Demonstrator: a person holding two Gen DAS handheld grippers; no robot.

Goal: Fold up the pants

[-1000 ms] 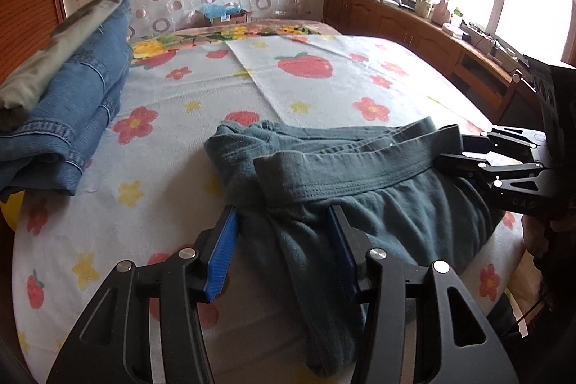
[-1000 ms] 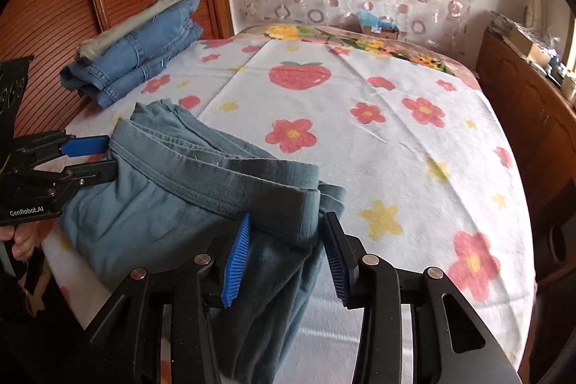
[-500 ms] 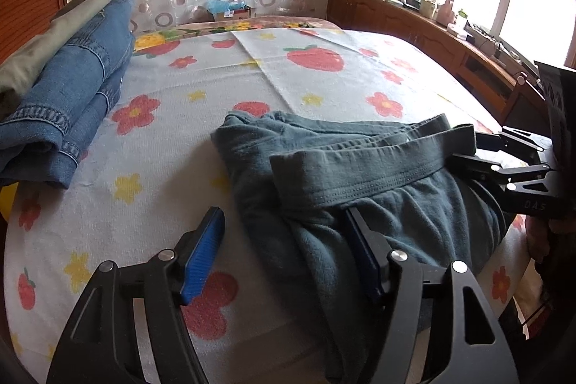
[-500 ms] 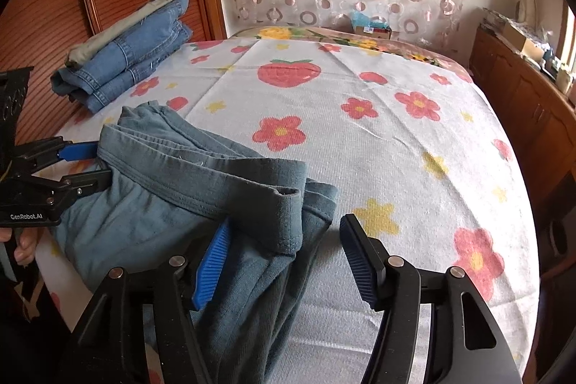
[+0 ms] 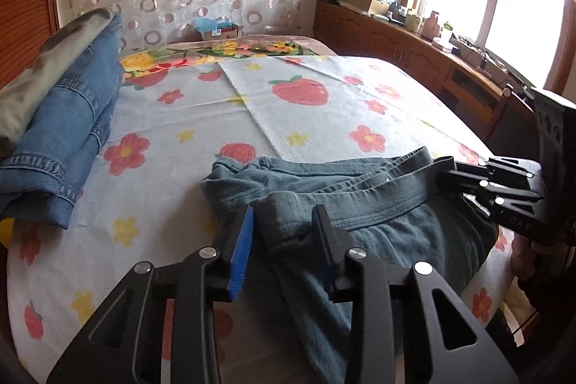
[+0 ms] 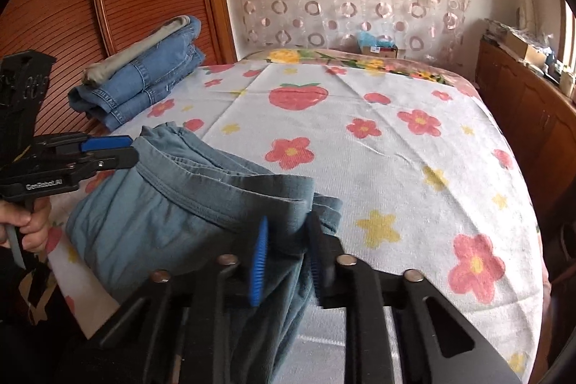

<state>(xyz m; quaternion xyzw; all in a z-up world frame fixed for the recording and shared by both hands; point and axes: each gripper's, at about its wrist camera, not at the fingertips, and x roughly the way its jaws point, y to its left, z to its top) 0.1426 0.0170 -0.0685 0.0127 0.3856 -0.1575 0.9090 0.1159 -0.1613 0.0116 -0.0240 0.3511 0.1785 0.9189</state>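
Pants (image 5: 378, 222), teal, lie bunched at the near edge of the bed (image 5: 324, 117), waistband stretched between your 2 grippers. Your left gripper (image 5: 282, 233) clamps a fold at 1 end of the waistband; half a second ago its jaws stood wide around that fold, and they have just been closing onto it. Your right gripper (image 6: 286, 254) pinches the other end tight, also just closed from a wide spread, cloth pressed between the blue pads (image 6: 259, 261). Cardboard box (image 6: 378, 50) beyond the far end of the bed holds something blue, too small to tell what. Folded jeans (image 6: 144, 78) sit stacked at the far left, same spot as before.
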